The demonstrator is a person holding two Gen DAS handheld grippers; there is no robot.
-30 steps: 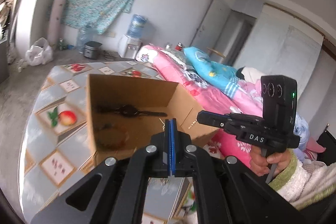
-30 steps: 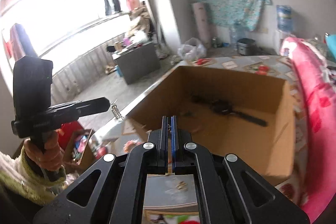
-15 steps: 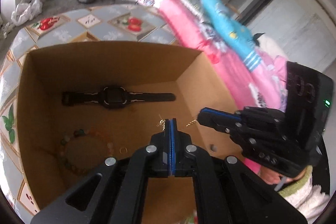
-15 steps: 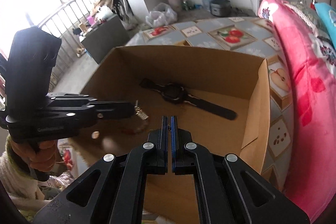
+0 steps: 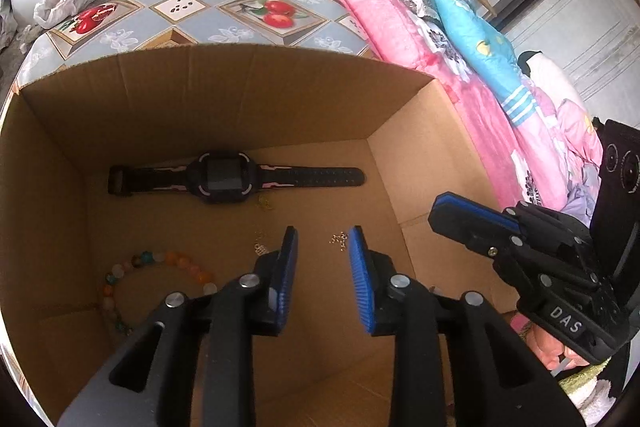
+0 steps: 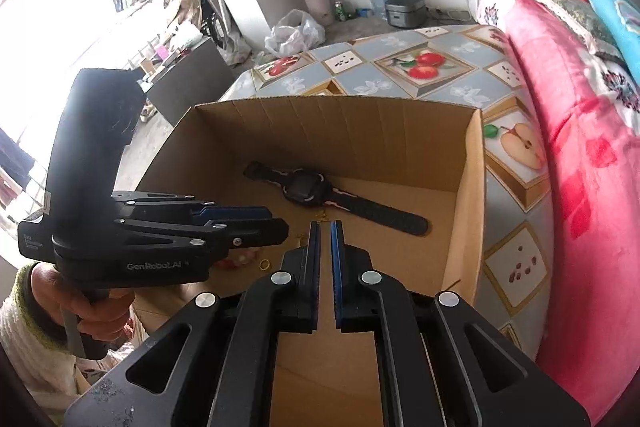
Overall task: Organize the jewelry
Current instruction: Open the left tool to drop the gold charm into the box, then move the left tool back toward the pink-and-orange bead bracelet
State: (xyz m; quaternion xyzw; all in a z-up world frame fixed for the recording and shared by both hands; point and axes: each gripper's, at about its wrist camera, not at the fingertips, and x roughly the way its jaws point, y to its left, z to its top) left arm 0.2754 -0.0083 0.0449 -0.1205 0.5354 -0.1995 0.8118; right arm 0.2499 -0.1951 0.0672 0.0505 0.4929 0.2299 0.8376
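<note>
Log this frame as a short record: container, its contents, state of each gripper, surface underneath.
container: open cardboard box
contents: black watch lying flat by the far wall; beaded bracelet near the left wall; thin gold chain on the floor
left gripper: jaws opening, nothing between them
right gripper: jaws opening, narrow gap, empty
surface: fruit-print tablecloth

Both grippers now hang low inside the cardboard box (image 5: 248, 95), no longer above its rim. The left gripper (image 5: 322, 241) is opening, its jaws empty; the thin gold chain (image 5: 340, 238) pinched between them before lies on the box floor just ahead. The right gripper (image 6: 325, 227) parts slightly.
</note>
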